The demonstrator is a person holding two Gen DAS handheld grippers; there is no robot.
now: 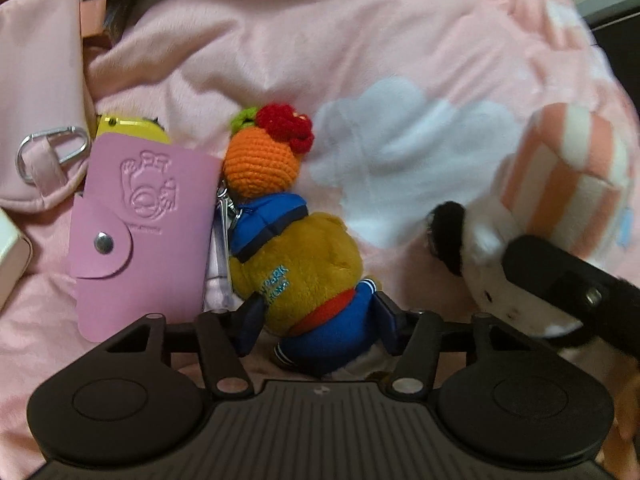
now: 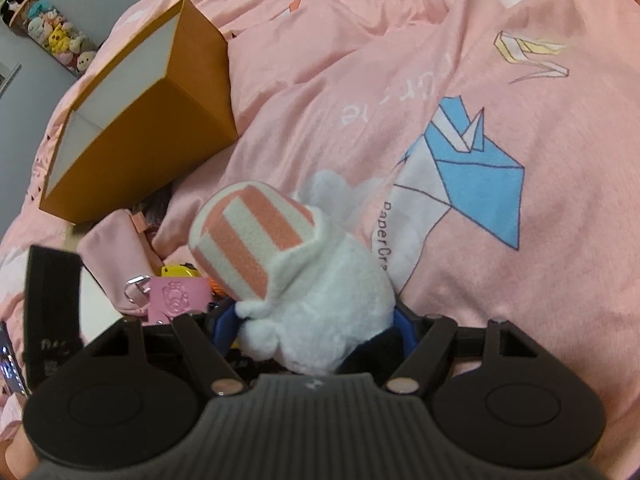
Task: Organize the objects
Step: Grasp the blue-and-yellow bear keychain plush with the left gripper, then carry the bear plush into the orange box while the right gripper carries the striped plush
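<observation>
Below, the brown plush [image 1: 308, 264] lies between the left hand-held gripper's [image 1: 316, 320] spread jaws, unpinched.

I see a pink bedcover [image 2: 500, 280] printed with blue-and-white origami, an orange box [image 2: 160, 120] far left, a pink card holder [image 1: 140, 220], and a white plush [image 2: 332, 312] with a pink-and-white striped hat.

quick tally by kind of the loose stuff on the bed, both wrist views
Plush toys: 2, bear plush, white plush
Crochet charm: 1
Pink key holder: 1
Pink pouch: 1
Yellow item: 1
Orange box: 1
Total: 7
</observation>
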